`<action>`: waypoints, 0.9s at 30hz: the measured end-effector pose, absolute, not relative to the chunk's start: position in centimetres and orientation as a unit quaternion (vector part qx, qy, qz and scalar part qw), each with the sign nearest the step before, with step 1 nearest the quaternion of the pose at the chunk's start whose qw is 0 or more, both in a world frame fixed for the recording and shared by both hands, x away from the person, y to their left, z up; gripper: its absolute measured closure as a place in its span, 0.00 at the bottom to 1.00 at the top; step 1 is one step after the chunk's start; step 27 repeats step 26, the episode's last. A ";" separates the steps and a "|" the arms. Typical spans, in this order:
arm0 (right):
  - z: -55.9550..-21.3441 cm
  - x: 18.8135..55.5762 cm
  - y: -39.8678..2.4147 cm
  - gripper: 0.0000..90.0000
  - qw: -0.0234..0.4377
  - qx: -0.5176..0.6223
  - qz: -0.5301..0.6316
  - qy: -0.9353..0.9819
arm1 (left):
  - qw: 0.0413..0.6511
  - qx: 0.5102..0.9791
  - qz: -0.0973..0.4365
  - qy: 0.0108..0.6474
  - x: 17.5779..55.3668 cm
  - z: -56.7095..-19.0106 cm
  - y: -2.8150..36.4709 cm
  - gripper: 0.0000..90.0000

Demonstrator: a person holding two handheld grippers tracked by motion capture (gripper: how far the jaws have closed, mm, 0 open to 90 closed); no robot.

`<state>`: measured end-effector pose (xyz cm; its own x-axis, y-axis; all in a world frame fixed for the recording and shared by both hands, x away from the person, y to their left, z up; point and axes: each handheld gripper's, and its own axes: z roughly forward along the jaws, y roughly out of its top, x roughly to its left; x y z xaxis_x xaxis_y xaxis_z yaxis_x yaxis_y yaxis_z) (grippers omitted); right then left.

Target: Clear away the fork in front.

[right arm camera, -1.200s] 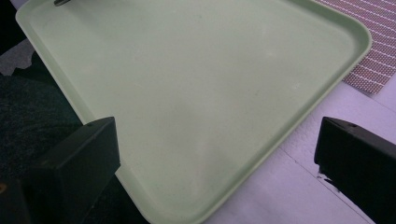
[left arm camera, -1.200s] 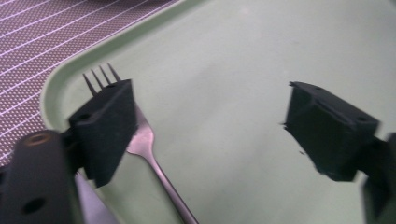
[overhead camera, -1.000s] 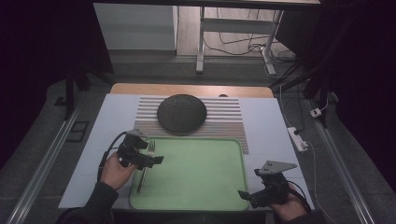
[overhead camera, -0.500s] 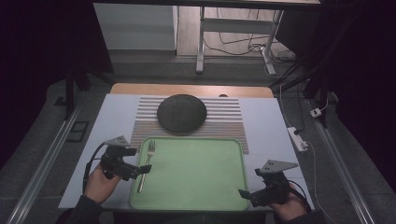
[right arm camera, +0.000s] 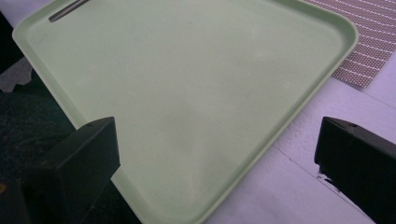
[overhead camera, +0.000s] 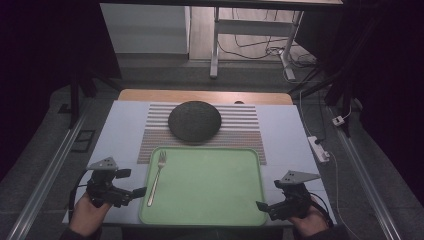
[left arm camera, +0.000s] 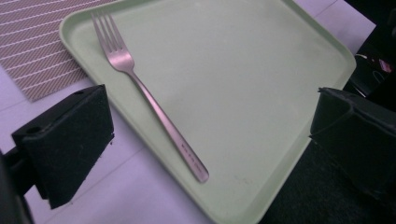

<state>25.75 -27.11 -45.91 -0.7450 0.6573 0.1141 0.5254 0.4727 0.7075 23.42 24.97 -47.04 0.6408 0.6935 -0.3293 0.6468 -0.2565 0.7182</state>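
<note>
One fork [overhead camera: 157, 171] is what we take the work to turn on, and it lies on the green tray [overhead camera: 210, 210] just inside the tray's left rim, tines toward the far edge of the worktop [overhead camera: 120, 125] and handle toward the near edge, so its long axis runs near to far, leaning only slightly. Our left tool [overhead camera: 131, 193] sits just off the tray's near left corner, so the fork's handle end lies close by it, a little ahead and to the right; in the left gripper view the fork [left arm camera: 149, 95] runs up between the jaws, which stand spread wide with nothing in them. Our right tool [overhead camera: 263, 206] rests at the tray's near right corner, well apart from the fork with the bare tray floor between, its jaws likewise spread and empty, so we judge the left the nearer hand for any grasp. Beyond the tray a striped mat [overhead camera: 240, 131] lies toward the far edge with a dark round plate [overhead camera: 194, 121] on it. The worktop is pale, and the room around it is dim, with table legs and cables on the floor behind.
</note>
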 end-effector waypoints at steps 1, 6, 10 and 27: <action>-45.9 25.8 -27.1 0.00 0.087 0.348 0.381 0.852 | 0.439 0.791 0.029 0.424 23.1 -47.0 25.2 0.00; -45.9 25.8 -27.2 0.00 0.086 0.352 0.380 0.851 | 0.441 0.787 0.036 0.430 21.7 -47.1 26.3 0.00; -45.9 25.8 -27.1 0.00 0.086 0.352 0.378 0.852 | 0.436 0.786 0.041 0.436 20.7 -47.3 26.9 0.00; -46.0 25.9 -26.9 0.00 0.085 0.353 0.372 0.854 | 0.428 0.781 0.049 0.452 19.0 -47.5 28.0 0.00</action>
